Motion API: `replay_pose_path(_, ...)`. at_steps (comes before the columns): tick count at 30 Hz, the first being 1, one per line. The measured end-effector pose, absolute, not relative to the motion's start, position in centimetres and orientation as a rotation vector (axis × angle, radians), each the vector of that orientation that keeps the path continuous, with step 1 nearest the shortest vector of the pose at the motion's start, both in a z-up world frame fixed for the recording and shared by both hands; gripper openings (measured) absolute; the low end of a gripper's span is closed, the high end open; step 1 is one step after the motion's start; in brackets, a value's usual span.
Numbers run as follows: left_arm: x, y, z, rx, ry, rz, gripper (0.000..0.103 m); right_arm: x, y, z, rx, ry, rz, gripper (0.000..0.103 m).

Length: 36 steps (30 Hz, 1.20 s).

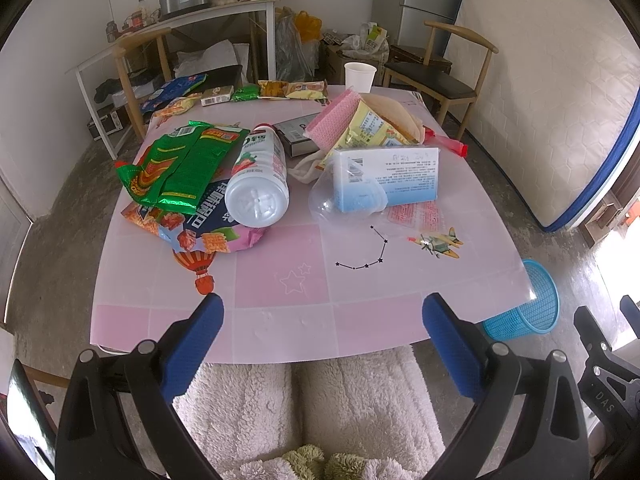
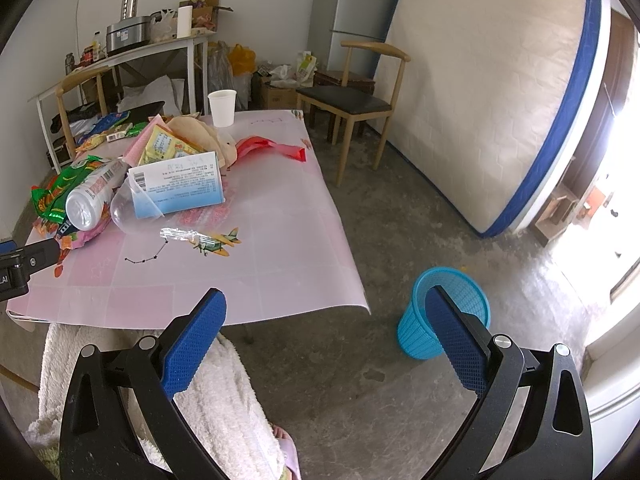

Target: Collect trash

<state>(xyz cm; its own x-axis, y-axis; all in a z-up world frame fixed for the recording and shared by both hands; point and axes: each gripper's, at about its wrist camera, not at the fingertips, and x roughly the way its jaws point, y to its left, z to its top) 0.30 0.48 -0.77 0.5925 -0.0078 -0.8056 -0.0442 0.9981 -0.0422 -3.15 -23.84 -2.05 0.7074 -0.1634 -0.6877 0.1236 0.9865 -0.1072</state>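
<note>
On pink tablecloth (image 1: pixel 280 320): white plastic bottle (image 1: pixel 260 176) lying atop green foil wrapper (image 1: pixel 180 168). Left gripper (image 1: pixel 322 316), right gripper (image 2: pixel 325 312) both spread, empty. Blue mesh basket (image 2: pixel 444 312) on floor.

The left gripper (image 1: pixel 322 314) hangs spread wide above the table (image 1: pixel 280 320), near a white bottle (image 1: pixel 260 184).

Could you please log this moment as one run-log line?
left gripper open | right gripper open | trash on table | blue basket on floor

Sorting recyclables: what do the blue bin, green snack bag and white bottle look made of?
Blue bin: moulded plastic, matte, with lattice walls. Green snack bag: likely metallised plastic film, glossy and crinkled. White bottle: opaque plastic apparently, with a moulded base and printed sleeve label.
</note>
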Motion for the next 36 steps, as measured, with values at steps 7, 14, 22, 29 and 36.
replay_pose_path(7,0.35,0.74,-0.87,-0.060,0.938,0.020,0.097,-2.91,-23.60,-2.17,-0.056,0.769,-0.159,0.096)
replay_pose_path(14,0.36,0.74,-0.88,-0.060,0.939,0.020,0.097,-2.94,-23.62,-2.22,-0.057,0.769,-0.158,0.096)
replay_pose_path(22,0.39,0.71,-0.87,-0.060,0.940,0.019,0.097,-2.83,-23.67,-2.13,-0.058,0.769,-0.160,0.096)
replay_pose_path(29,0.42,0.73,-0.87,-0.060,0.940,0.019,0.097,-2.80,-23.68,-2.10,-0.057,0.767,-0.159,0.096)
replay_pose_path(36,0.45,0.76,-0.87,-0.061,0.941,0.020,0.097,-2.76,-23.62,-2.08,-0.058,0.767,-0.159,0.096)
